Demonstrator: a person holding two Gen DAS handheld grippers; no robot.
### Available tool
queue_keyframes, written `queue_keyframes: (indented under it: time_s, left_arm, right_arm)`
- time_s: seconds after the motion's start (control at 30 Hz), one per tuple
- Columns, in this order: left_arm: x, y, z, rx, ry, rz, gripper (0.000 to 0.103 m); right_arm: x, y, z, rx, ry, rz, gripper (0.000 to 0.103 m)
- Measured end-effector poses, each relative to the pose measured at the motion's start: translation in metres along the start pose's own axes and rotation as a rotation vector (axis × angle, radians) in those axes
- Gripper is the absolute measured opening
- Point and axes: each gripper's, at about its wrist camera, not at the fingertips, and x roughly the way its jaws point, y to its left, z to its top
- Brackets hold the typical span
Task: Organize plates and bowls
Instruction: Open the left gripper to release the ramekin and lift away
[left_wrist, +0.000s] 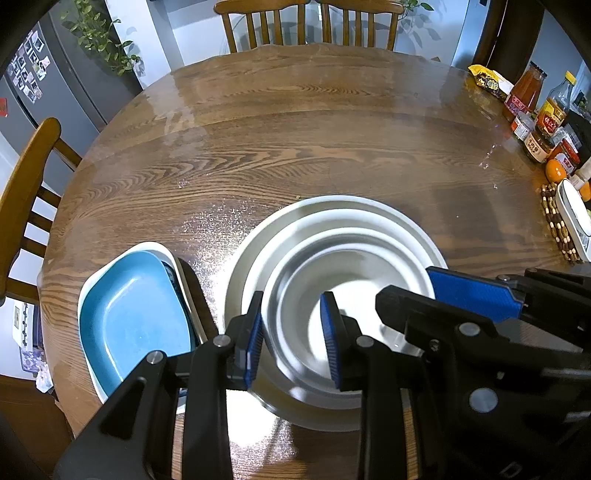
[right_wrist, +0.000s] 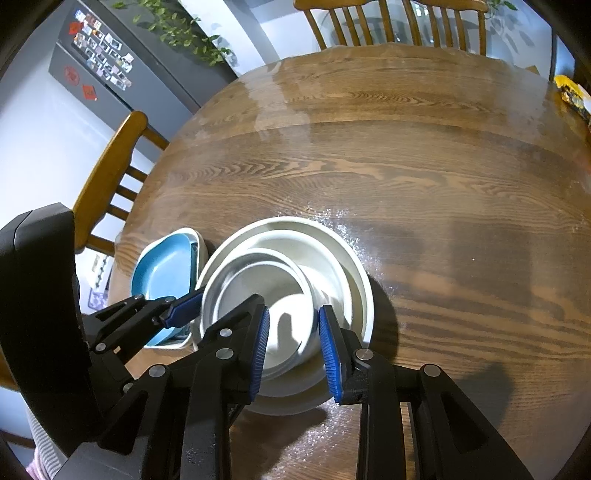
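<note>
Both tools, left (left_wrist: 291, 339) and right (right_wrist: 293, 347), are hovering spread and empty over nested steel bowls (left_wrist: 332, 295), likely light, stiff, slippery, best pinched at the rim.

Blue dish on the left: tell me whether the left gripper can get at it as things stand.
Probably yes. The blue dish lies uncovered in its white tray, just left of the left gripper, which hangs open over the steel bowl; nothing stands between them.
</note>
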Motion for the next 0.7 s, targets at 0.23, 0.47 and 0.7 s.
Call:
queue_keyframes:
  time_s: [0.23,0.47,0.7]
  left_arm:
    - [-0.003,0.0,-0.001,0.0,-0.011,0.001,0.028]
    - [-0.008,0.0,-0.002,0.001,-0.022,0.0,0.029]
    - [-0.017,0.0,-0.003,-0.004,-0.047,-0.005,0.031]
  right_arm:
    - [-0.004,0.0,-0.001,0.0,-0.013,0.002,0.03]
    - [-0.01,0.0,-0.003,-0.002,-0.025,0.004,0.03]
    - [-0.019,0.003,-0.005,-0.008,-0.048,0.024,0.03]
